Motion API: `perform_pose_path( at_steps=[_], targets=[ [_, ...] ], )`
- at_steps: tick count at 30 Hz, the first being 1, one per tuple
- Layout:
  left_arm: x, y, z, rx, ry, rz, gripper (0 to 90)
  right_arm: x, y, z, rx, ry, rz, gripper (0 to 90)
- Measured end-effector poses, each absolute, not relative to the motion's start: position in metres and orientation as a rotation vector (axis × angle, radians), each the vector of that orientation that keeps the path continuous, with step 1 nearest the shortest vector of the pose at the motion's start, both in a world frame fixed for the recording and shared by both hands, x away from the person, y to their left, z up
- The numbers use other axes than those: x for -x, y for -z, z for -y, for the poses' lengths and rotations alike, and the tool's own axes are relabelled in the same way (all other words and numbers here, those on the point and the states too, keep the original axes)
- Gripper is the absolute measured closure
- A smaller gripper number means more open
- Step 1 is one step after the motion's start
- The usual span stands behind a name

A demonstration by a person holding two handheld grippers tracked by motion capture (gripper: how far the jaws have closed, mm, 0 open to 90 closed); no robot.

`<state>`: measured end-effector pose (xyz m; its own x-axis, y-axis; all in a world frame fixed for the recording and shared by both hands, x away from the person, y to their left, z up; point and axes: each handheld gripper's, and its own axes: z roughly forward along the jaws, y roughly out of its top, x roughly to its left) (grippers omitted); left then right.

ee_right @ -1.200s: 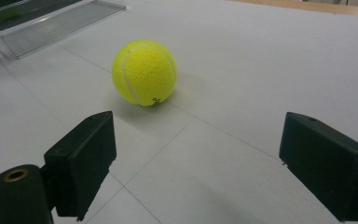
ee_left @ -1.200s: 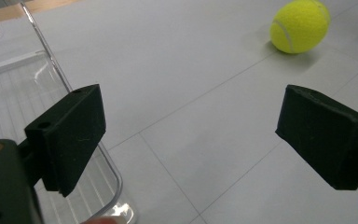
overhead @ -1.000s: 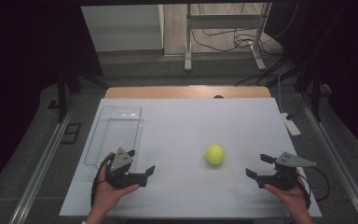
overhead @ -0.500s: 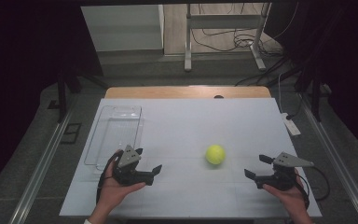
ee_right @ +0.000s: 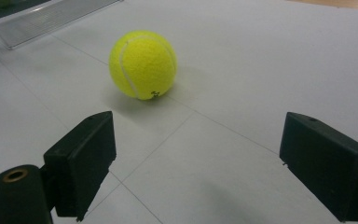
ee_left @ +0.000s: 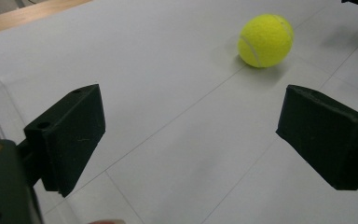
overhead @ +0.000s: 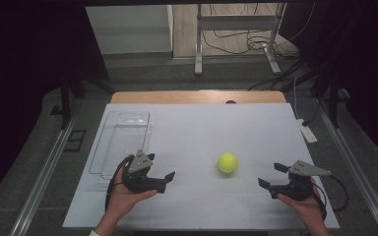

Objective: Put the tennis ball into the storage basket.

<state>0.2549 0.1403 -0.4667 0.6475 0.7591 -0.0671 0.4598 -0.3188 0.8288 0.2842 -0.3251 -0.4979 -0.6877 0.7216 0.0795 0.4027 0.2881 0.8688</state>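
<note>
A yellow tennis ball (overhead: 227,162) rests on the white table top (overhead: 202,128), right of centre and near the front. My left gripper (overhead: 160,167) is held to the ball's left, open with nothing between its jaws, and points toward it. In the left gripper view the ball (ee_left: 265,40) lies far ahead at the upper right, beyond the wide-apart jaws of the left gripper (ee_left: 191,135). My right gripper (overhead: 270,175) sits to the right of the ball, open and empty. In the right gripper view the ball (ee_right: 143,64) is close ahead, left of centre, in front of the right gripper (ee_right: 196,158).
A clear plastic tray (overhead: 128,114) lies on the left part of the table, just behind the left hand; its edge (ee_right: 42,18) appears at the top left of the right gripper view. A wooden strip (overhead: 197,97) borders the table's far edge. A white device (overhead: 307,132) hangs at the right edge.
The left gripper has moved right, toward the ball, and turned to face it. The right gripper has barely shifted. The ball has stayed in place.
</note>
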Motion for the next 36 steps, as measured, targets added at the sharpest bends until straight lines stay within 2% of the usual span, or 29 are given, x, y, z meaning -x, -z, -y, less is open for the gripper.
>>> perform_pose_path(
  at_steps=[36],
  targets=[
    [-0.276,0.456,-0.105,-2.05,-0.39,-0.867,8.4,-0.284,0.499,0.325,-1.021,-1.349,-2.244,11.6]
  ],
)
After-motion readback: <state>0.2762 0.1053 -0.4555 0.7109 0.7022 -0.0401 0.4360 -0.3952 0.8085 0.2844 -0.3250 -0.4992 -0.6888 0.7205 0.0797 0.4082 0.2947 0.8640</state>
